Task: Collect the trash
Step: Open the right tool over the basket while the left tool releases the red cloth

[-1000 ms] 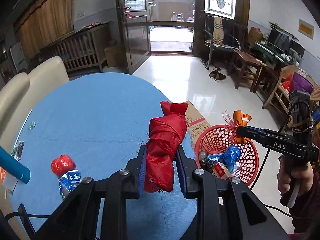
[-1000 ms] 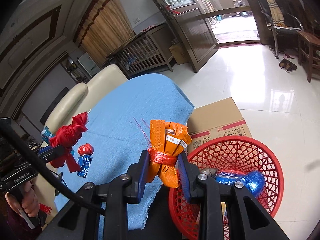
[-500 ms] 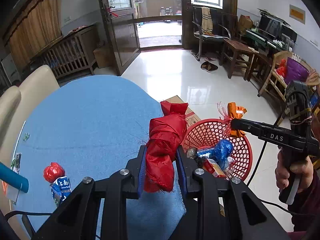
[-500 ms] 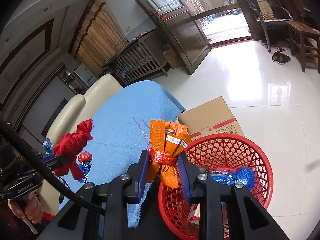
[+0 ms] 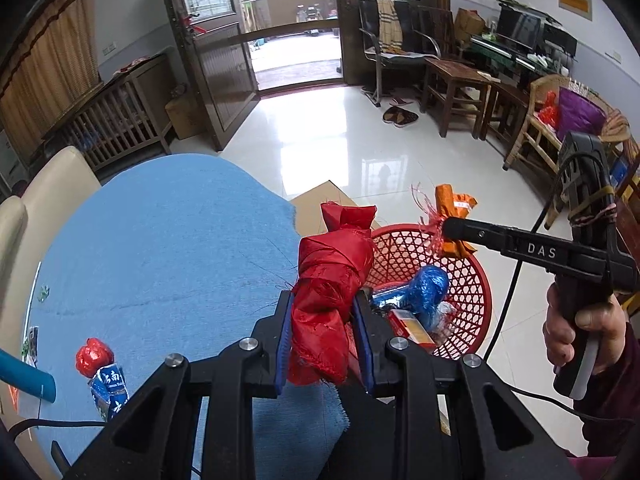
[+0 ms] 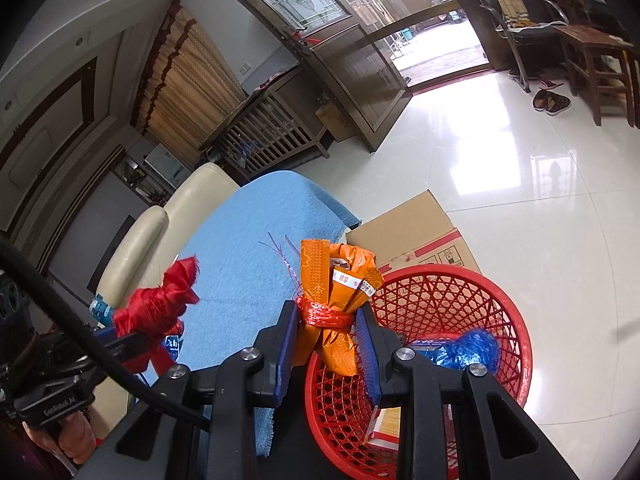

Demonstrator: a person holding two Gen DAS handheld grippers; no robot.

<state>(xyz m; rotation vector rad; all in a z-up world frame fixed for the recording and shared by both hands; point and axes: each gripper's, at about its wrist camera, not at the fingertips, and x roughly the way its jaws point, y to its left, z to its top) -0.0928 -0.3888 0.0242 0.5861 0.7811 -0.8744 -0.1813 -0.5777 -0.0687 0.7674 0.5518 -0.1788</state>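
Observation:
My left gripper (image 5: 323, 320) is shut on a knotted red cloth bundle (image 5: 332, 276), held over the right edge of the blue table cover (image 5: 160, 248) beside the red mesh basket (image 5: 468, 280). My right gripper (image 6: 328, 332) is shut on an orange wrapper bundle (image 6: 340, 292) tied with red string, above the left rim of the basket (image 6: 516, 344). In the basket lie a crumpled blue foil bag (image 5: 428, 284) and a red-and-white packet (image 5: 412, 326). A red ball of wrapper (image 5: 94, 356) and a blue carton (image 5: 108, 388) lie on the cover at the lower left.
A flat cardboard box (image 6: 416, 232) lies on the floor behind the basket. Cream chairs (image 5: 52, 176) stand at the table's left. A blue tube (image 5: 24, 376) juts in at the far left. Wooden chairs and stools (image 5: 456, 92) line the right wall across the glossy tiled floor.
Both grippers have carried their bundles sideways toward the basket. The orange bundle now hangs over the basket's rim, and the red bundle has reached the table's edge.

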